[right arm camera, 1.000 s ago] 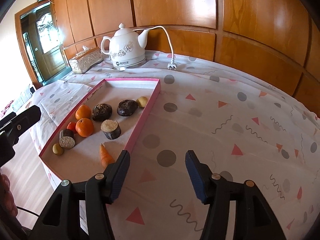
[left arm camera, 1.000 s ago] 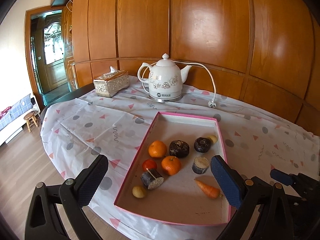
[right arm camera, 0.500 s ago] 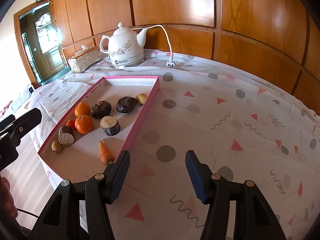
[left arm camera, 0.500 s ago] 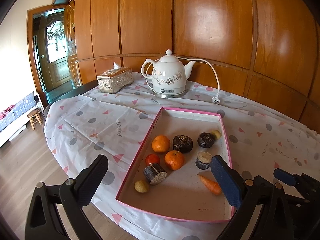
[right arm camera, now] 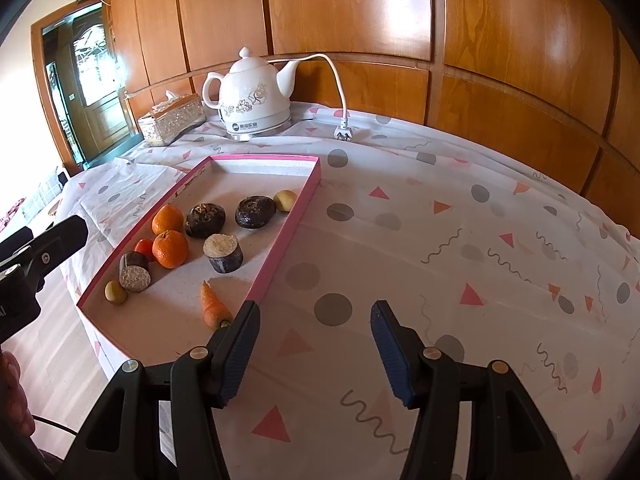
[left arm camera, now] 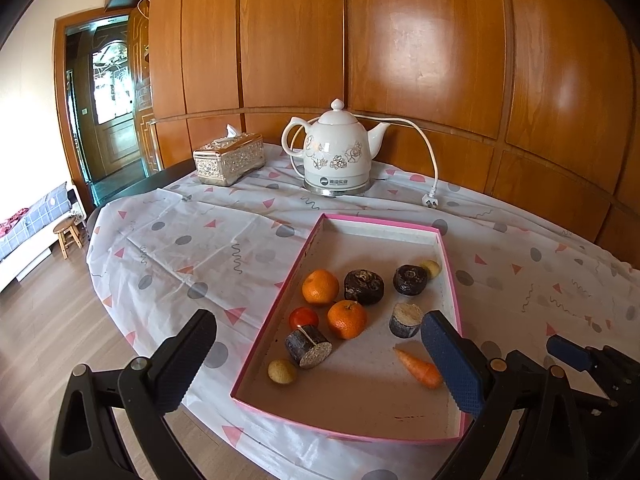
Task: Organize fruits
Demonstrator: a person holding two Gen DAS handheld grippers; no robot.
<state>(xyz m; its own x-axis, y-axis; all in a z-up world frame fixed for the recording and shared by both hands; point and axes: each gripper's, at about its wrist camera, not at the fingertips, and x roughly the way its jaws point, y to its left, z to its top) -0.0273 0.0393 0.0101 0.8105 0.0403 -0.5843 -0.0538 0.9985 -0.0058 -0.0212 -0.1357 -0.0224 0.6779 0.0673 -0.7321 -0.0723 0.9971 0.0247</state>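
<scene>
A shallow pink-rimmed tray (left arm camera: 380,222) (right arm camera: 288,232) lies on the table. It holds two oranges (left arm camera: 320,286) (left arm camera: 347,319), a small red fruit (left arm camera: 304,318), a carrot (left arm camera: 418,367) (right arm camera: 214,306), two dark round lumps (left arm camera: 364,286), two cut dark stubs (left arm camera: 309,346) and two small yellowish fruits (left arm camera: 282,371). My left gripper (left arm camera: 316,318) hovers open over the tray's near end, with nothing between its fingers. My right gripper (right arm camera: 316,308) is open and empty above the tablecloth, just right of the tray's near corner.
A white kettle (left arm camera: 336,152) with cord and plug (left arm camera: 429,200) and a silver tissue box (left arm camera: 229,157) stand at the back, against the wood-panelled wall. The patterned cloth (right arm camera: 460,240) right of the tray is bare. The table edge drops to wooden floor (left arm camera: 48,320) on the left.
Only the left wrist view has drifted slightly. The fruits lie where they were and both grippers stay open.
</scene>
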